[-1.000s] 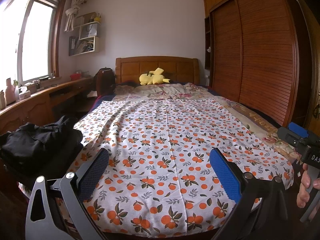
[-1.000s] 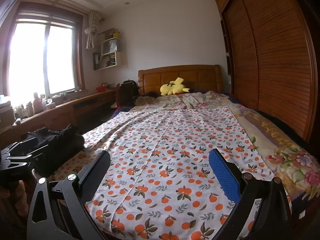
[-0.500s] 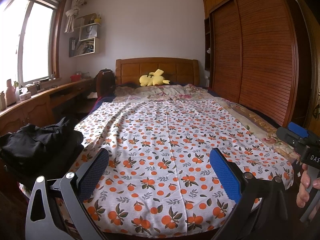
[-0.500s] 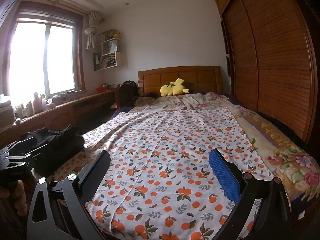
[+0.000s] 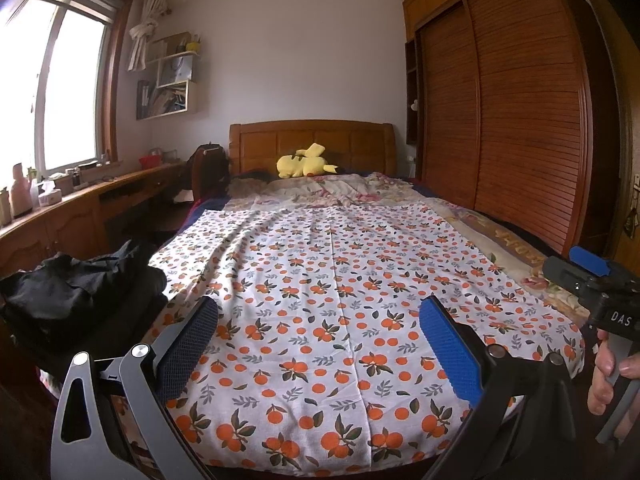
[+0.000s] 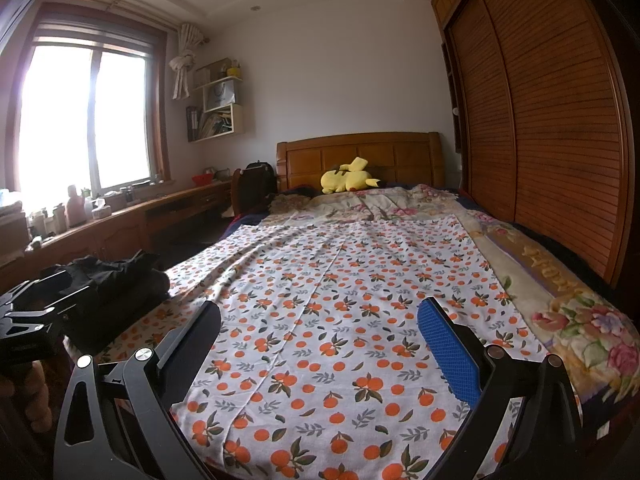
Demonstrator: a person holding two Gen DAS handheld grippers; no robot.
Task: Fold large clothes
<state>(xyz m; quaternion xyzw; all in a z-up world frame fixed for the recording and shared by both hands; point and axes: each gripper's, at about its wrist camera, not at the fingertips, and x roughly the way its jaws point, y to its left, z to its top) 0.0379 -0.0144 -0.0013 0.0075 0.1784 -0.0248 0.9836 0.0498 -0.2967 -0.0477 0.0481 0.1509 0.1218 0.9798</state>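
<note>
Nothing has shifted: both grippers (image 5: 318, 320) (image 6: 320, 322) hover wide apart over the orange-print cloth (image 5: 340, 280), holding nothing.

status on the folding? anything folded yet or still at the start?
At the start. Done: nothing folded; the black clothes pile sits bunched at the bed's left edge, and the white orange-print sheet lies spread flat. In hand: nothing; left gripper and right gripper are both open above the sheet's near end, empty. Left: picking up a garment, laying it out and every fold.
</note>
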